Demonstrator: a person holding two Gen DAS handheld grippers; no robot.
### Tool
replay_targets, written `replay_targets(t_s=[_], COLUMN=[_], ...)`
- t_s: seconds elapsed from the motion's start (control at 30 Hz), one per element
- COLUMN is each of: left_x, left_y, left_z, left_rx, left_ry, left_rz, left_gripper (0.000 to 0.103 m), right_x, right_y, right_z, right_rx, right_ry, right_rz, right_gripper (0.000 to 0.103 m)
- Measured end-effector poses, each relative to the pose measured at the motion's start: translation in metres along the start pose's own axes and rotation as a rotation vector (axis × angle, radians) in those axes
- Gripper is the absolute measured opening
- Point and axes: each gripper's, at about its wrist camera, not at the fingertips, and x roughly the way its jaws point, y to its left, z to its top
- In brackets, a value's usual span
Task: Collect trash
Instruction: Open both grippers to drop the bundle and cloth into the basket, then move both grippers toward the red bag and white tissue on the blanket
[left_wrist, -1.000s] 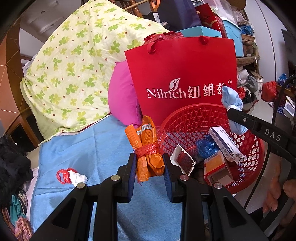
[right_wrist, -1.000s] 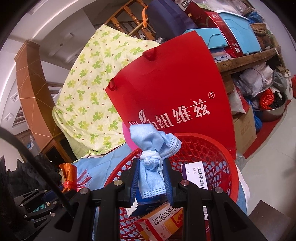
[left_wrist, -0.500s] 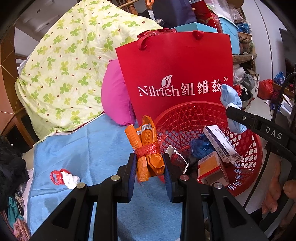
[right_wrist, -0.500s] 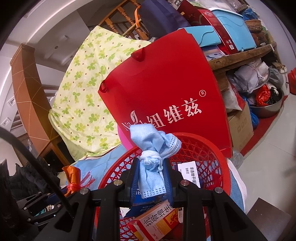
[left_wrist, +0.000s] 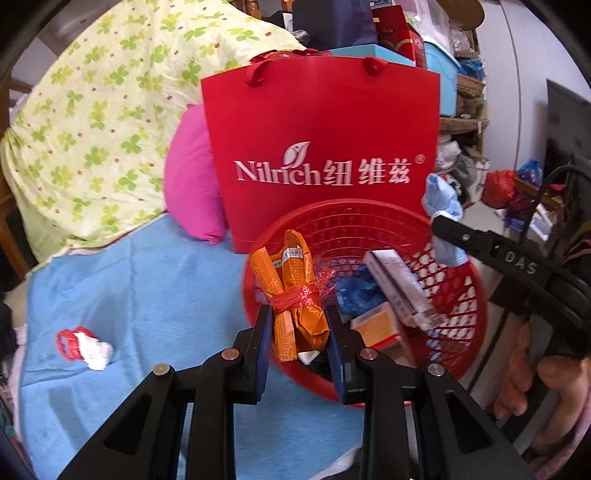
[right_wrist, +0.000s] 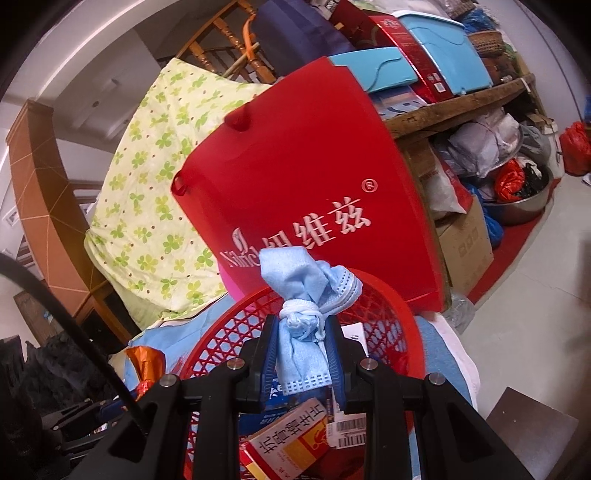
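My left gripper is shut on an orange wrapper bundle tied with red string, held over the near left rim of the red mesh basket. My right gripper is shut on a knotted blue face mask, held above the same red basket. The mask also shows at the basket's right side in the left wrist view. Boxes and a blue wad lie inside the basket. A red and white scrap lies on the blue cloth at the left.
A red paper bag stands right behind the basket, a pink cushion beside it. A green-patterned quilt is piled at the back left. Cluttered shelves, a cardboard box and a metal bowl line the right. A hand shows at lower right.
The left gripper has swung right with the orange bundle, from beside the basket to over its rim. The right gripper and mask have barely shifted.
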Motion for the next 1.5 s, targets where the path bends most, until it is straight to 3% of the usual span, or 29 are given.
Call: replay_targets(t_s=[0.23, 0.3, 0.33, 0.37, 0.43, 0.53, 0.83, 1.1, 1.2, 1.43, 1.5], left_x=[0.015, 0.023, 0.026, 0.029, 0.028, 0.020, -0.001, -0.031, -0.043, -0.059, -0.061], left_y=[-0.004, -0.003, -0.002, 0.001, 0.007, 0.018, 0.059, 0.116, 0.140, 0.193, 0.205], left_z=[0.017, 0.028, 0.031, 0.036, 0.039, 0.032, -0.032, -0.099, -0.121, -0.165, -0.174], left_rx=[-0.027, -0.021, -0.024, -0.035, -0.057, -0.089, -0.101, -0.169, -0.204, -0.274, -0.292], left_ry=[-0.023, -0.036, -0.037, -0.042, -0.054, -0.061, 0.030, 0.083, 0.098, 0.136, 0.143], left_rz=[-0.109, -0.133, -0.141, -0.137, -0.134, -0.133, 0.047, 0.230, 0.288, 0.398, 0.416], left_gripper=[0.031, 0.042, 0.061, 0.070, 0.070, 0.070, 0.070, 0.070, 0.070, 0.070, 0.070], right_x=[0.002, 0.006, 0.008, 0.011, 0.013, 0.010, 0.002, -0.010, -0.006, 0.026, 0.042], right_y=[-0.006, -0.006, -0.006, -0.007, -0.007, -0.005, 0.033, 0.119, 0.153, 0.218, 0.233], right_z=[0.004, 0.006, 0.007, 0.009, 0.009, 0.008, 0.001, -0.031, -0.050, -0.100, -0.115], right_rx=[0.053, 0.090, 0.105, 0.125, 0.170, 0.191, 0.028, -0.279, -0.374, -0.532, -0.550], right_ry=[-0.013, -0.017, -0.019, -0.017, -0.015, -0.042, -0.065, -0.114, -0.082, 0.087, 0.170], right_rz=[0.024, 0.064, 0.087, 0.120, 0.160, 0.191, 0.141, 0.192, 0.240, 0.344, 0.374], right_gripper=[0.029, 0.029, 0.029, 0.033, 0.073, 0.074, 0.074, 0.074, 0.074, 0.074, 0.074])
